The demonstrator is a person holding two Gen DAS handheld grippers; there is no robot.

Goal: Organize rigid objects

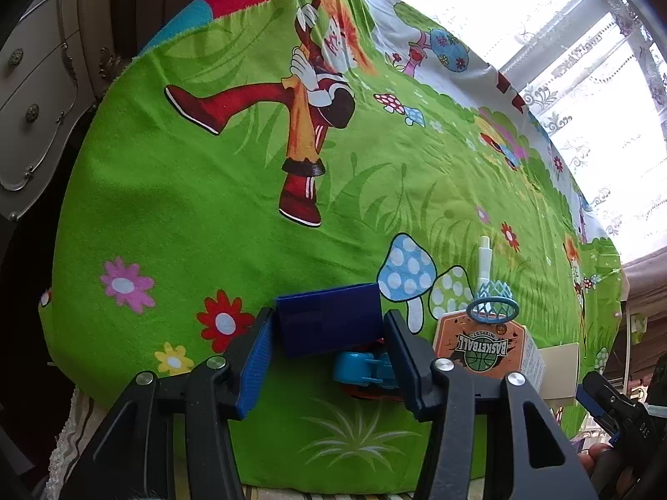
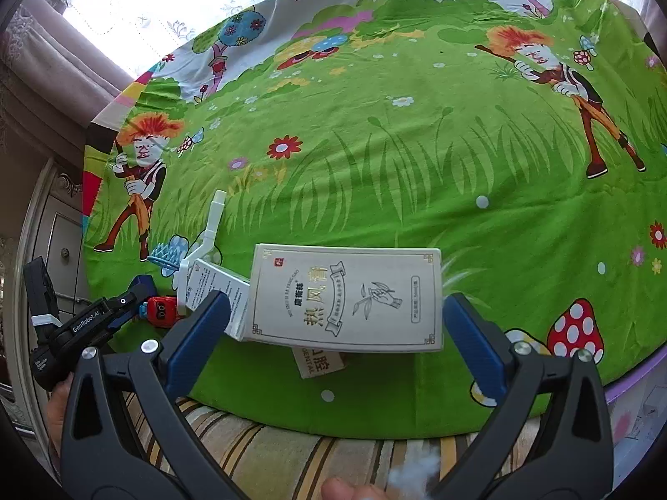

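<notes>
In the left wrist view my left gripper (image 1: 329, 352) is open, its jaws on either side of a dark blue box (image 1: 329, 318) and a blue and red toy car (image 1: 364, 368). To the right stands a toy basketball hoop (image 1: 492, 310) on its orange backboard box (image 1: 485, 346). In the right wrist view my right gripper (image 2: 333, 329) is open around a white carton with Chinese print (image 2: 348, 298), which lies over a smaller box (image 2: 317, 360). The hoop toy (image 2: 196, 258), a red robot toy (image 2: 160, 310) and the left gripper (image 2: 121, 308) lie to the left.
A green cartoon cloth (image 2: 417, 158) covers the round table, with striped fabric (image 2: 292, 454) below its near edge. A cabinet with drawers (image 1: 29, 96) stands left of the table. Lace curtains (image 1: 583, 83) hang behind it.
</notes>
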